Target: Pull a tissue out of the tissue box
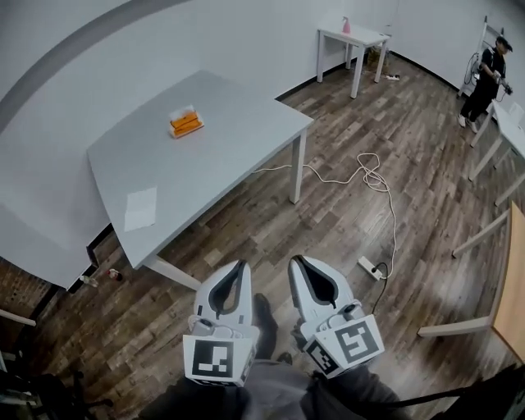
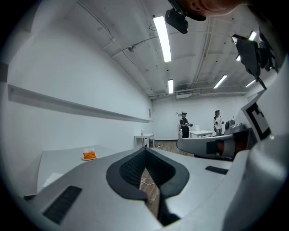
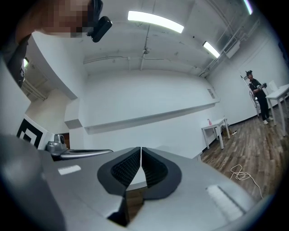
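An orange tissue box (image 1: 186, 122) with a white tissue sticking out of its top stands near the far side of the grey table (image 1: 221, 156). A flat white sheet (image 1: 141, 207) lies near the table's left front edge. Both grippers hang low in front of the table, well short of the box and pointing roughly level. My left gripper (image 1: 243, 265) is shut with nothing between its jaws. My right gripper (image 1: 295, 261) beside it is shut and empty too. In the left gripper view the tissue box (image 2: 89, 155) shows small at the left, beyond the closed left gripper (image 2: 145, 150). The right gripper (image 3: 141, 149) shows its jaws pressed together.
A white cable (image 1: 369, 176) loops over the wooden floor to a power strip (image 1: 369, 267) right of the grippers. A small white table (image 1: 353, 37) with a pink bottle (image 1: 346, 25) stands at the back. A person (image 1: 490, 74) stands far right among other tables (image 1: 500, 123).
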The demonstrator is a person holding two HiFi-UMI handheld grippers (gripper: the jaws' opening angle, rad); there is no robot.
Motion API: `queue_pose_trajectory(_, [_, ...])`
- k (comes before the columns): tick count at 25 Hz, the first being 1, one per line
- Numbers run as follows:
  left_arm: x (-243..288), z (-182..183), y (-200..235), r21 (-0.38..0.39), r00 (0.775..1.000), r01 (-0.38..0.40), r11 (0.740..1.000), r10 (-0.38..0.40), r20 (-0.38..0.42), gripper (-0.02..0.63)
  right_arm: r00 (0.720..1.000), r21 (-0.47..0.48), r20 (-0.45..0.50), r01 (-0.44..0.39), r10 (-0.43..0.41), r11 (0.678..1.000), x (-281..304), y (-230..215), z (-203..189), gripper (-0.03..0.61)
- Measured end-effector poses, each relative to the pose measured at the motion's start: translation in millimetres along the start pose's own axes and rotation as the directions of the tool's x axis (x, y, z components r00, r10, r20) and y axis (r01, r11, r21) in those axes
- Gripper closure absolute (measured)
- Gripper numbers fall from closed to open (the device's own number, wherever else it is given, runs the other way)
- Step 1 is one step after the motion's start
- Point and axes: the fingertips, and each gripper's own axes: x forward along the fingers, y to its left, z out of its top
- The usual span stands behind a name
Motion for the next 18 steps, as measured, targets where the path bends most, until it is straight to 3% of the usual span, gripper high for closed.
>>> queue_pose_trajectory(5, [74.7,5.6,56.8,-0.034,0.999,-0.04,0.999,0.04,0.015,0.614,0.998,-0.021,-0.028,-0.048,0.048,0.999,91.5,-27.0,-2.1,0.568])
queue_pose_trajectory(13, [204.7,28.0,168.7,-0.023,0.997,-0.074,0.997,0.074,0.023,0.614,0.993,-0.024,-0.04,-0.112,0.111,0.993,266.5,-67.7,11.0,0.568])
queue_pose_trajectory(18, [256.9,28.4,214.0,-0.065,0.995,-0.097,0.993,0.098,0.017,0.614,0.989,-0.055,-0.057,-0.137,0.134,0.989,335.0,-85.4,24.0,0.568])
